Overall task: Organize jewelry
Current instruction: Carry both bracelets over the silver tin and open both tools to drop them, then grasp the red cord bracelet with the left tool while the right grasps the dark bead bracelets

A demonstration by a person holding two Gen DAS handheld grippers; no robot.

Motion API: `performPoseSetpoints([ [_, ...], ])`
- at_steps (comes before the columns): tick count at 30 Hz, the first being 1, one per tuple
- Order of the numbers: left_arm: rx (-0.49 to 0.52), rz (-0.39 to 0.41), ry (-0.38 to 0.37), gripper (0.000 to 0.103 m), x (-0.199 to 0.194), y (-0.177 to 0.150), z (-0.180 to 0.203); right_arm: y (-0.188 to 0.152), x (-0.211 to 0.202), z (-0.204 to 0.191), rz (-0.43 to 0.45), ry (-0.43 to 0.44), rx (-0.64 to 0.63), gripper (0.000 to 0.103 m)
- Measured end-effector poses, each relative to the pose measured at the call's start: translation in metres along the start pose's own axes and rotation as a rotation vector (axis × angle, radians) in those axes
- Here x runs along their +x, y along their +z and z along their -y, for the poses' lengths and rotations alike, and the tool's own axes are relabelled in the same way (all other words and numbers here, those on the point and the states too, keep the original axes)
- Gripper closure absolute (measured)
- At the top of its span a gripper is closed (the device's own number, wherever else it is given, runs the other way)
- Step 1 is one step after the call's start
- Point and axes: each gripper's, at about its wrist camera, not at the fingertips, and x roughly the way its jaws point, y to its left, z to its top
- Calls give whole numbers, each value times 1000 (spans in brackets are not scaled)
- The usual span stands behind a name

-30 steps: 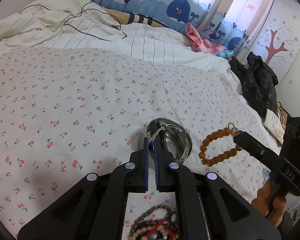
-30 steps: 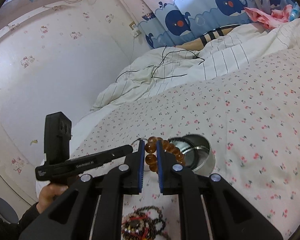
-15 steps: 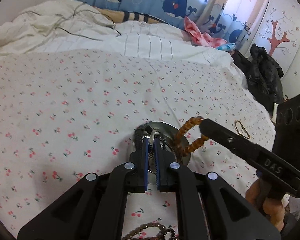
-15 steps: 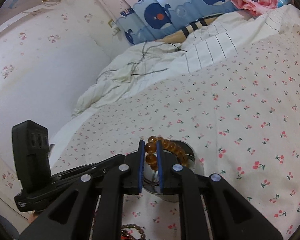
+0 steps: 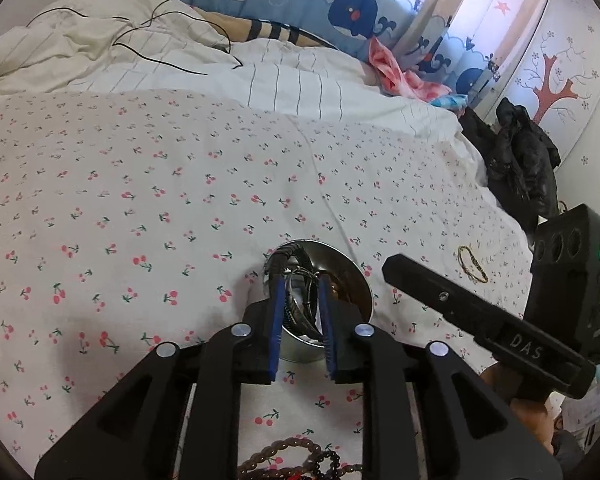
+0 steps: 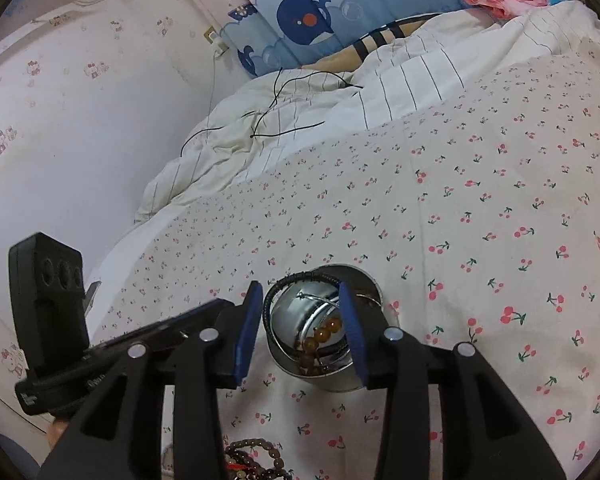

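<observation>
A round steel bowl [image 5: 356, 276] [image 6: 366, 278] sits on the cherry-print bed sheet. My left gripper [image 5: 300, 324] hangs over its near rim with its jaws opening. A silver bangle [image 5: 306, 312] and a black braided bracelet [image 5: 288, 254] lie loose in the gap, leaning on the rim. My right gripper [image 6: 300, 324] is over the bowl too, its jaws opening, nothing gripped. The amber bead bracelet [image 6: 320, 338] lies inside the bowl beside the silver bangle [image 6: 320, 300]; the black bracelet [image 6: 296, 280] arches over the far rim.
A pile of dark bead bracelets [image 5: 292, 460] [image 6: 256, 460] lies on the sheet just below both grippers. A thin gold bangle [image 5: 473, 264] rests to the bowl's right. A rumpled striped duvet with a black cable [image 5: 172, 40] and dark clothes [image 5: 520, 168] lie beyond.
Both grippers came down over the bowl and opened. The amber bracelet left the right jaws and dropped into the bowl. The bangle and black bracelet came free of the left jaws.
</observation>
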Motion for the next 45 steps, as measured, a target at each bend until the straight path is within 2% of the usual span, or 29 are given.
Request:
performPoseSetpoints([
  [3,21,-7,8,81,-6,-3,0,0,0,-3,-3,-5,-5,63],
  [6,56,-25,18,69,-15,-9,-3,2,-5,-5,-16,-6,-9,62],
  [8,71,-51,10,63,-20,-15,-9,2,-10,-8,-34,-14,-16,56],
  [11,59,-101,-12,61,-27,-25,-23,-4,-15,-14,-122,-27,-48,54],
  [15,27,-194,-63,59,-28,-36,-41,-31,-20,-26,-274,-45,-138,53],
  [18,40,-224,-53,58,-33,-41,-49,-54,-23,-26,-345,-45,-160,53],
  [20,54,-236,-45,53,-41,-44,-55,-63,-23,-27,-378,-37,-179,53],
  [24,89,-261,29,50,-62,-51,-72,-65,-19,-35,-389,-12,-201,52],
  [26,91,-283,58,48,-68,-56,-82,-67,-17,-37,-394,-10,-217,47],
  [29,94,-342,110,48,-68,-68,-97,-73,-15,-38,-406,-19,-232,46],
  [32,95,-396,123,48,-61,-79,-102,-74,-11,-39,-409,-21,-224,46],
  [37,94,-433,122,48,-50,-88,-103,-75,-7,-37,-421,-32,-222,46],
  [40,113,-464,124,49,-38,-98,-99,-79,-7,-44,-435,-13,-264,46],
  [42,149,-469,148,58,-30,-105,-94,-83,-8,-54,-440,-3,-321,46],
  [44,155,-456,162,80,-30,-106,-94,-90,-8,-63,-449,16,-377,46],
  [45,138,-450,148,87,-31,-106,-96,-93,-6,-66,-455,22,-397,46],
])
